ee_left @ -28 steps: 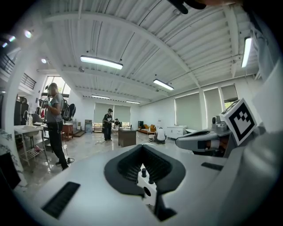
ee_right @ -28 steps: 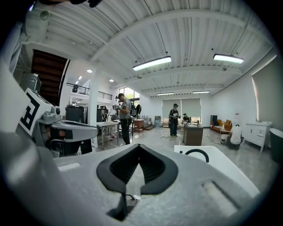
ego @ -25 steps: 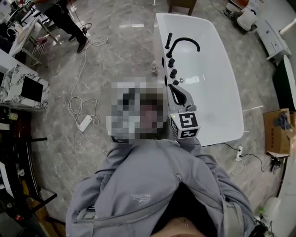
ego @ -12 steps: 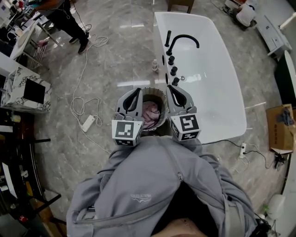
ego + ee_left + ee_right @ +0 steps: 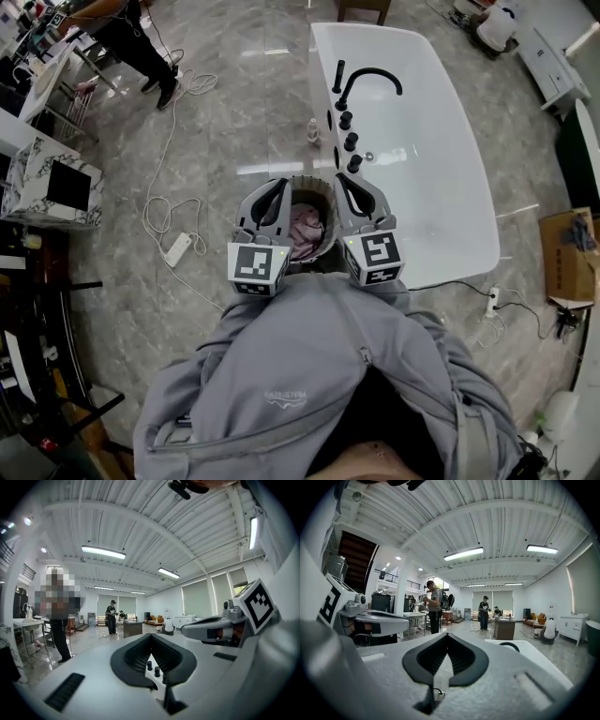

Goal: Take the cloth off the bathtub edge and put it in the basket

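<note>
Crumpled pale-pink cloth (image 5: 305,228) lies in the round grey basket (image 5: 315,185) beside the white bathtub (image 5: 441,169); left gripper (image 5: 277,185) and right gripper (image 5: 341,179) closed, empty.

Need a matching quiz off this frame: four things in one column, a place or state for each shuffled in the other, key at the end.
Column 1
1. pink cloth
2. black faucet
3. white power strip
4. left gripper

Column 2
A. shut, nothing between its jaws
B. mounted on the rim of the white bathtub
C. lying inside the basket
D. on the floor, left of the basket

Pairs: 1-C, 2-B, 3-D, 4-A
</note>
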